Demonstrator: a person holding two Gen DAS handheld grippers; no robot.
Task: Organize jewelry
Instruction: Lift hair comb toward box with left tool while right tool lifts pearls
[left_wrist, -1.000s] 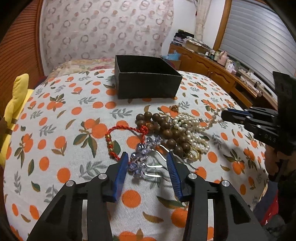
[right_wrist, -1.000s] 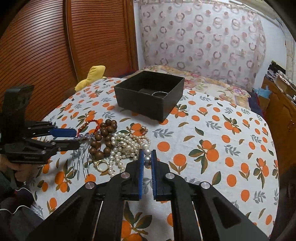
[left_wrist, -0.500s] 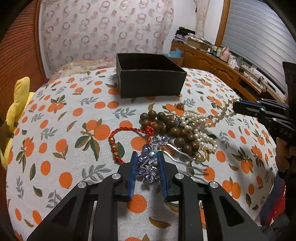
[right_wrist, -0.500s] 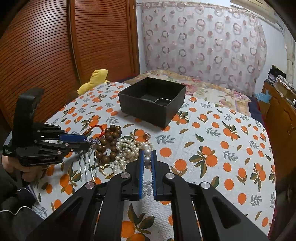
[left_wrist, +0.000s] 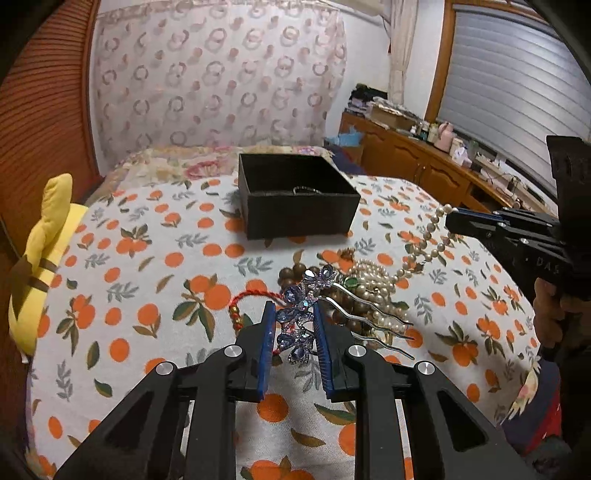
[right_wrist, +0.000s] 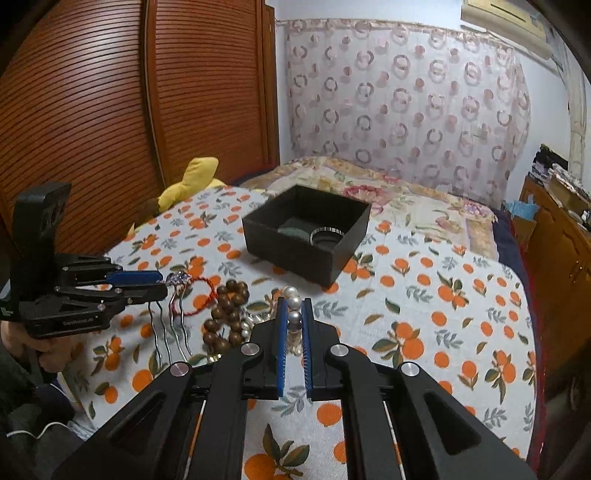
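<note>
My left gripper (left_wrist: 293, 325) is shut on a blue-jewelled hair comb (left_wrist: 301, 310) and holds it above the cloth, its silver prongs trailing right; the comb also shows in the right wrist view (right_wrist: 173, 306). My right gripper (right_wrist: 294, 314) is shut on a pearl necklace (right_wrist: 293, 302), whose strand hangs down to the pile (left_wrist: 373, 277). A wooden bead bracelet (right_wrist: 225, 317) and a red cord bracelet (right_wrist: 197, 299) lie on the cloth. The open black box (left_wrist: 295, 195) stands beyond, with a bangle (right_wrist: 327, 234) inside.
The orange-print cloth (left_wrist: 147, 266) covers a rounded table. A yellow plush toy (left_wrist: 40, 258) sits at its left edge. A wooden sideboard (left_wrist: 424, 166) with clutter stands at the right, and a slatted wooden wardrobe (right_wrist: 110, 110) at the left.
My left gripper closed on the hair comb and lifted it off the cloth. My right gripper rose with the pearl necklace, drawing the strand up from the pile.
</note>
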